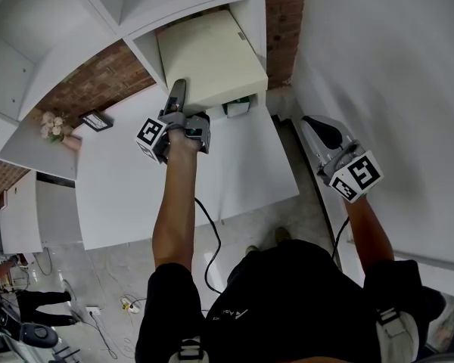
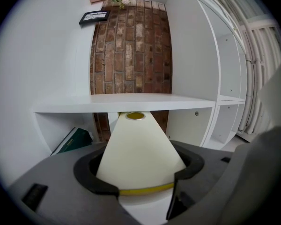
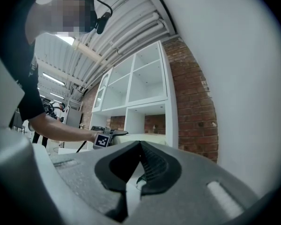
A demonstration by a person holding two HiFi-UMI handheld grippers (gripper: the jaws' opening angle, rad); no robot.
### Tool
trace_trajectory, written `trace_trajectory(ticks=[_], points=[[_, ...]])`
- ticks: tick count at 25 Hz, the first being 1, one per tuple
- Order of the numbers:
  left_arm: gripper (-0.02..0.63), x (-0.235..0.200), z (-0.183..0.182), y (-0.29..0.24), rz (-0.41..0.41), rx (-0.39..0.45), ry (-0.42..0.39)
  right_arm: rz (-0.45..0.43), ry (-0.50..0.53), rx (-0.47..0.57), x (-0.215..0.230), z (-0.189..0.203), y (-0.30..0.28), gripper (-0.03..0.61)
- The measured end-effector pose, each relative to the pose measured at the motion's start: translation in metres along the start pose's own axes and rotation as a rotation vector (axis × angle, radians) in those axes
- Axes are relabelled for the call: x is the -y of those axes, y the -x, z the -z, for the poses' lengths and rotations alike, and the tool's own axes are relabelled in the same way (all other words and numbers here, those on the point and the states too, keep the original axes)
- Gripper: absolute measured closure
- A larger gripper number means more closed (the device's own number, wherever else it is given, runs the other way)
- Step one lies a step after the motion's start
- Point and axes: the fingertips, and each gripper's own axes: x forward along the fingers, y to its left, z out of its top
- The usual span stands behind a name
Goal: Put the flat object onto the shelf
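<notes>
The flat object [image 1: 212, 55] is a cream slab with a yellow edge. It lies partly inside the low compartment of the white shelf [image 1: 147, 59], and its near end sticks out over the white table [image 1: 129, 187]. My left gripper [image 1: 178, 97] is shut on that near end. In the left gripper view the slab [image 2: 140, 144] runs from between the jaws of the left gripper [image 2: 141, 178] to under the shelf board [image 2: 126, 102]. My right gripper [image 1: 323, 132] hangs apart beside the white wall, shut and holding nothing, as the right gripper [image 3: 139, 146] shows in its own view.
A green book [image 1: 237, 108] leans in the compartment beside the slab, the same green book [image 2: 75, 139] at the left. A framed picture [image 1: 96, 120] and flowers [image 1: 53, 125] sit at the table's far end by the brick wall [image 2: 131, 46]. A cable trails on the floor [image 1: 212, 255].
</notes>
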Motion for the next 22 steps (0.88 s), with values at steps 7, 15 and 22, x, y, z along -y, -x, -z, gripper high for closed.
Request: trace_trajectory(ticks=[7, 15, 22], points=[[0.266, 0.003, -0.002, -0.004, 0.019, -0.011, -0.014, -0.002, -0.001, -0.001, -0.004, 0.000, 0.005, 0.577], [0.163, 0.005, 0.005, 0.005, 0.068, -0.042, -0.034, -0.002, -0.003, -0.008, -0.007, 0.001, 0.009, 0.577], [0.121, 0.020, 0.020, 0.049, 0.102, -0.069, -0.203, -0.006, -0.006, 0.003, -0.011, -0.003, 0.011, 0.578]])
